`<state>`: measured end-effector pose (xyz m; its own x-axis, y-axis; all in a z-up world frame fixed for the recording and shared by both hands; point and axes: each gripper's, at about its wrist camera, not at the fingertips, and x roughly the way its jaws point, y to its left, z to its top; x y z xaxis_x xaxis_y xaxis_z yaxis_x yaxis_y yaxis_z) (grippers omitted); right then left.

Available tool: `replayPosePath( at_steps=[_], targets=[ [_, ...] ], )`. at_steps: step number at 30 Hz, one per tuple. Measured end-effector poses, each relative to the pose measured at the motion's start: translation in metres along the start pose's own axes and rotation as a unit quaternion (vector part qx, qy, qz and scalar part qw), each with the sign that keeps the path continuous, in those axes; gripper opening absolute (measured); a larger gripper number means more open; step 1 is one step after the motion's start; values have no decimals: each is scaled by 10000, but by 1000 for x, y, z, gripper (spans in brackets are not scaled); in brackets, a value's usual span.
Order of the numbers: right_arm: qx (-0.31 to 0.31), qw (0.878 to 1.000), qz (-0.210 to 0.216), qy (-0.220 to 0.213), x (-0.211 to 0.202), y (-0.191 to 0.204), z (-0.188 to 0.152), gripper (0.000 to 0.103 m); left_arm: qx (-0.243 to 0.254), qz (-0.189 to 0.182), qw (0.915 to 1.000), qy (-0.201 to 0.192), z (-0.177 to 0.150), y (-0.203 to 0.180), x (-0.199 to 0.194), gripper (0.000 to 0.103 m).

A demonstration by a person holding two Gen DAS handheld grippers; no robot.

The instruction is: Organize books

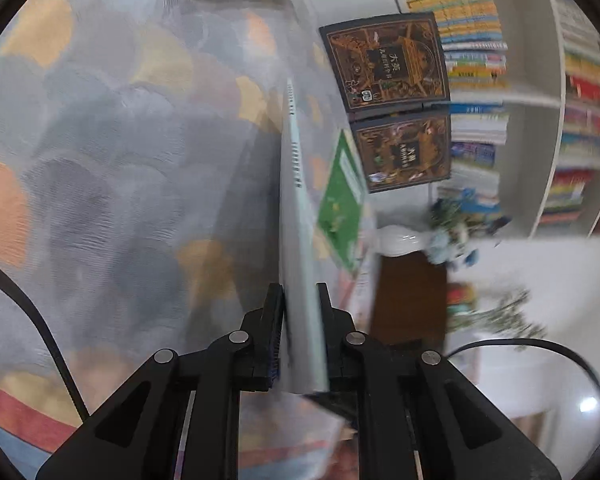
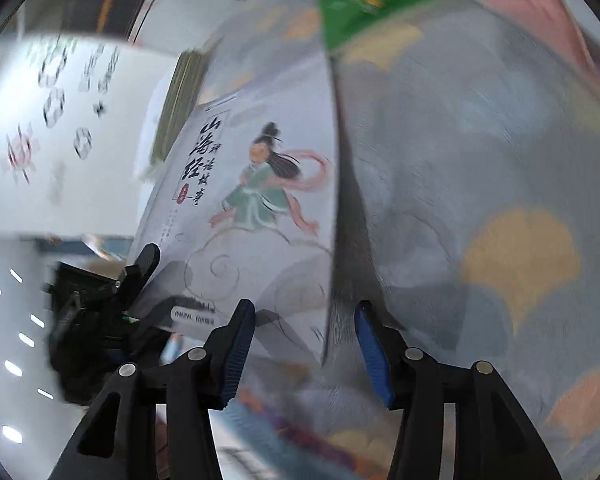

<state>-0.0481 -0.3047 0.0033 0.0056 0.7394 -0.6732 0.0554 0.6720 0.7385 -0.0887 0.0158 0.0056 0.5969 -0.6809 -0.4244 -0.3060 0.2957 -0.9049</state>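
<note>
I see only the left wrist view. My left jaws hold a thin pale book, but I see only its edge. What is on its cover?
Observer: The right wrist view shows the cover of the pale book: a drawn figure in a green robe with pink ribbons, beside black brush-written characters.
Operator: Where is the right gripper?
Observer: The right gripper is at the book's lower corner, jaws open. The corner lies between them, and no pad seems to press it.
Operator: Does that view show my left gripper?
Observer: Yes. The left gripper is at the opposite edge of the cover, clamped on it.
</note>
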Motion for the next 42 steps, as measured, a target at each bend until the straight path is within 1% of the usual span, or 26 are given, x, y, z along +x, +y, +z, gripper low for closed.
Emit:
replayPosePath(
  at_steps=[1,4,6,8,10,11,12,13,14,15,16,17,18,20,21,22,24,27,28,30,31,33,36,38,40,42],
  targets=[
    [101,9999,131,1,-2,-4,0,53,-108,-72,9999,33,0,0,2,11],
    [453,9974,553,-65,-3,-17,4,54,-522,-303,9981,76,2,2,7,11],
    [713,9928,962,18,8,-23,9,54,-879,-480,9949,79,3,8,7,11],
    [911,9881,1234,59,18,-25,12,54,-1084,-574,9924,116,4,13,6,11],
    [1095,9828,1483,-74,25,-26,12,54,-1286,-691,9890,229,6,17,7,11],
    [1168,9807,1566,-112,27,-25,15,50,-1358,-702,9879,279,8,19,7,11],
    [1170,9797,1625,-143,30,-21,17,36,-1365,-659,9879,317,10,20,6,11],
    [1143,9801,1612,-162,31,-19,18,30,-1280,-513,9898,343,13,20,6,11],
    [1057,9842,1397,-244,29,-14,20,28,-1099,-270,9929,378,17,18,5,11],
    [935,9872,1249,-322,26,-9,23,23,-805,72,9957,446,22,13,5,11],
    [765,9908,1034,-427,22,-3,22,21,-526,356,9968,480,25,8,6,11],
    [532,9948,677,-539,19,8,19,21,-92,797,9956,484,28,-1,6,11],
    [230,9971,287,-665,15,21,15,21,401,1250,9902,483,30,-11,6,11],
    [-308,9957,-311,-818,13,46,8,21,1013,1619,9799,573,32,-23,7,11],
    [-623,9920,-623,-904,12,59,2,21,1276,1738,9745,627,33,-27,7,11],
    [-770,9897,-754,-937,13,66,0,21,1431,1801,9709,666,34,-30,7,11],
    [-1085,9827,-1100,-1020,15,85,-10,21,1714,1871,9645,736,34,-36,5,11],
    [-1404,9742,-1407,-1071,20,106,-23,21,2244,1788,9552,724,35,-46,-6,11],
    [-1499,9716,-1489,-1068,25,113,-24,21,2354,1779,9528,708,35,-49,-9,11],
    [-1855,9610,-1731,-1099,32,133,-34,21,2576,1725,9480,724,39,-55,-18,11],
    [-1937,9580,-1784,-1131,29,129,-43,21,2648,1685,9466,734,42,-59,-21,11],
    [-2034,9544,-1805,-1228,30,140,-49,21,2814,1580,9435,754,49,-64,-31,11],
    [-1950,9566,-1702,-1342,32,154,-52,21,2826,1367,9463,766,63,-70,-43,11],
    [-1932,9558,-1660,-1468,33,165,-51,21,2880,1265,9463,753,73,-74,-48,11],
    [-1960,9525,-1663,-1634,33,184,-52,21,3035,1148,9435,674,84,-82,-59,11],
    [-2083,9463,-1659,-1835,35,206,-46,21,3167,1012,9416,539,98,-92,-71,11]
  ],
)
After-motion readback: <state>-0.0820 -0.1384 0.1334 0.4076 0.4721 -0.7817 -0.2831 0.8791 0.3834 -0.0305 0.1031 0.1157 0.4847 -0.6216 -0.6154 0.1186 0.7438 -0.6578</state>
